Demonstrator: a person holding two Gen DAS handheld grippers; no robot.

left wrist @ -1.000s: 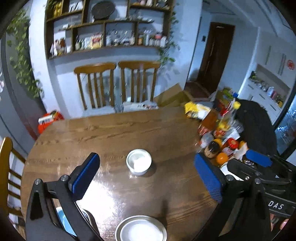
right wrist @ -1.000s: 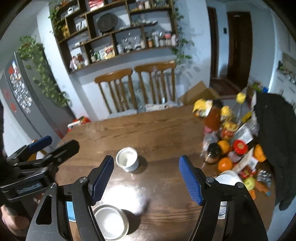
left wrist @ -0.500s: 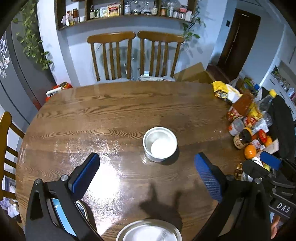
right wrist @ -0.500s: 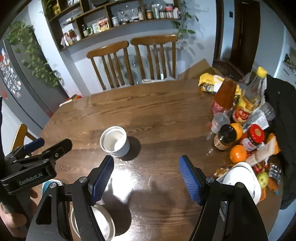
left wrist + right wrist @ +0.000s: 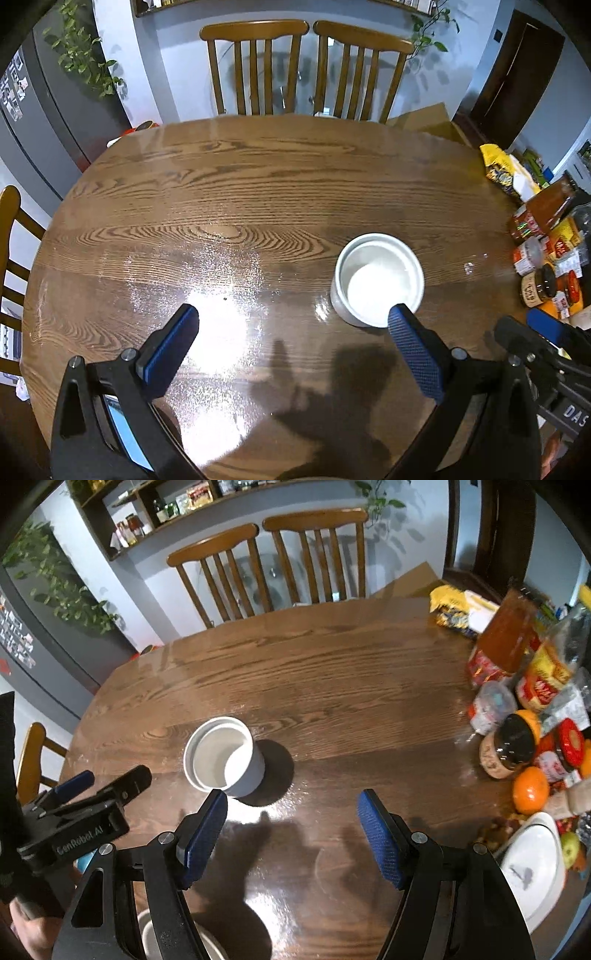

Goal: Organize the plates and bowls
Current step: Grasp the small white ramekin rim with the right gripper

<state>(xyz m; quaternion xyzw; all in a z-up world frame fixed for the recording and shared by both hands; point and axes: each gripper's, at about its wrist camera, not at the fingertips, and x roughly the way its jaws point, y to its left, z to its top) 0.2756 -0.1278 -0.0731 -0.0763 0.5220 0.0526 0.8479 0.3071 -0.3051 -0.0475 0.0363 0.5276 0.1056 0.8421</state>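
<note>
A small white bowl (image 5: 376,278) stands upright on the round wooden table (image 5: 258,177); it also shows in the right wrist view (image 5: 221,757). My left gripper (image 5: 291,317) is open and empty, its right fingertip just in front of the bowl's rim. My right gripper (image 5: 291,808) is open and empty, its left fingertip close to the bowl's near side. A white plate (image 5: 532,867) lies at the table's right edge. The rim of another white dish (image 5: 147,934) shows under the right gripper's left finger. The left gripper also shows in the right wrist view (image 5: 99,782).
Jars, bottles, oranges and snack packets (image 5: 524,709) crowd the table's right side. Two wooden chairs (image 5: 306,70) stand behind the table, another chair (image 5: 11,236) at the left. A blue-edged object (image 5: 122,424) lies under the left gripper's left finger.
Both grippers moved forward and down toward the small white bowl, which now looks larger and nearer. The near white dish has slid almost out of view. Both stayed open.
</note>
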